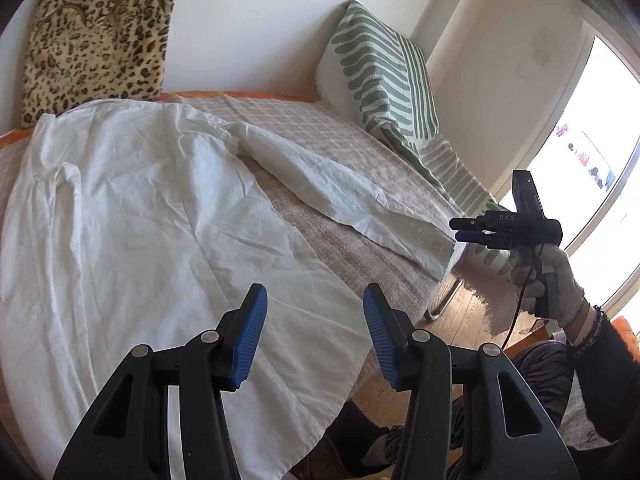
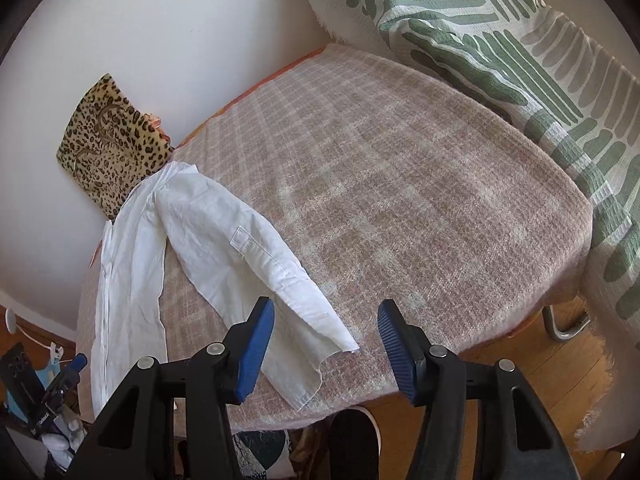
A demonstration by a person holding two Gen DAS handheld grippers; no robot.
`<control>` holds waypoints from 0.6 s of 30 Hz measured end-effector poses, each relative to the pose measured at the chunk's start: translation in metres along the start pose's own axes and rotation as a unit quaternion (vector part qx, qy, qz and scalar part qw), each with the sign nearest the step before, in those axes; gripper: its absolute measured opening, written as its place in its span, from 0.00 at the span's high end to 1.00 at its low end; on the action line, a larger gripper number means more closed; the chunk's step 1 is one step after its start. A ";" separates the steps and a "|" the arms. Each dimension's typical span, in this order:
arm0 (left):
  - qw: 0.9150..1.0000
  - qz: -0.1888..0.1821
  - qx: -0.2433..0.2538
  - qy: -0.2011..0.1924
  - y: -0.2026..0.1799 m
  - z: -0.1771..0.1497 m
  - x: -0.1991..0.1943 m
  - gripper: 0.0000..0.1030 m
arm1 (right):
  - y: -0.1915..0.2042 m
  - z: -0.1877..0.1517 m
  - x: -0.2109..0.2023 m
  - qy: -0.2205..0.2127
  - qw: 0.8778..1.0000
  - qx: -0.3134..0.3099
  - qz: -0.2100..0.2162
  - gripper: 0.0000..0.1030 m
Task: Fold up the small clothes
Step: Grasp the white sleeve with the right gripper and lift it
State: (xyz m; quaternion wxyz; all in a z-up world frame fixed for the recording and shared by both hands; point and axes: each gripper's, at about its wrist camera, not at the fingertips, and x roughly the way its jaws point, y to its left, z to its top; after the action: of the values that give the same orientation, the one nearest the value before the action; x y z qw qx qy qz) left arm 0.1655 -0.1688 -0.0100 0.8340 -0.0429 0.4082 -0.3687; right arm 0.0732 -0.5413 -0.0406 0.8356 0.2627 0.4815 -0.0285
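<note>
A white shirt (image 1: 140, 220) lies spread flat on a bed with a pink checked blanket (image 1: 340, 128). One sleeve (image 1: 340, 184) stretches out to the right, toward the bed's edge. My left gripper (image 1: 316, 292) hovers open over the shirt's lower hem, nothing between its blue pads. A gloved hand (image 1: 556, 284) holds my right gripper (image 1: 460, 230) just off the end of the sleeve. In the right wrist view, the right gripper (image 2: 326, 306) stands open above the sleeve's cuff (image 2: 316, 352), not gripping it. The shirt's body (image 2: 128, 280) lies further left.
A leopard-print cushion (image 1: 100, 40) leans on the wall behind the shirt. A green leaf-patterned throw (image 1: 384, 80) covers the seat at the bed's far right. Wooden floor (image 1: 460, 312) runs beyond the bed's edge. Small clutter (image 2: 40, 400) sits low at the left.
</note>
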 end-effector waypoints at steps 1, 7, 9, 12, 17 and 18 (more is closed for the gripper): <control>1.000 -0.004 0.005 0.004 -0.006 0.000 0.004 0.53 | -0.008 -0.002 0.003 0.009 1.000 0.021 0.013 0.46; 0.999 -0.017 0.042 0.020 -0.038 -0.001 0.022 0.53 | -0.034 -0.027 0.005 0.038 0.986 0.130 0.096 0.47; 0.998 -0.019 0.048 0.024 -0.046 0.001 0.028 0.53 | -0.035 -0.031 0.007 0.041 0.982 0.143 0.116 0.46; 0.998 -0.025 0.055 0.027 -0.057 0.003 0.035 0.53 | -0.039 -0.031 0.020 0.056 0.973 0.175 0.141 0.47; 0.997 -0.025 0.070 0.026 -0.071 0.003 0.038 0.53 | -0.047 -0.019 0.037 0.055 0.964 0.217 0.145 0.71; 0.997 -0.025 0.070 0.024 -0.070 0.003 0.037 0.53 | -0.046 -0.016 0.037 0.050 0.966 0.214 0.138 0.76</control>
State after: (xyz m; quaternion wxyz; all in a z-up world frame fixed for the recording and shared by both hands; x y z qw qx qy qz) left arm 0.1418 -0.2447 -0.0056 0.8156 0.0142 0.4004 -0.4175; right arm 0.0666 -0.5653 -0.0965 0.7304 0.5003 0.4649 -0.0023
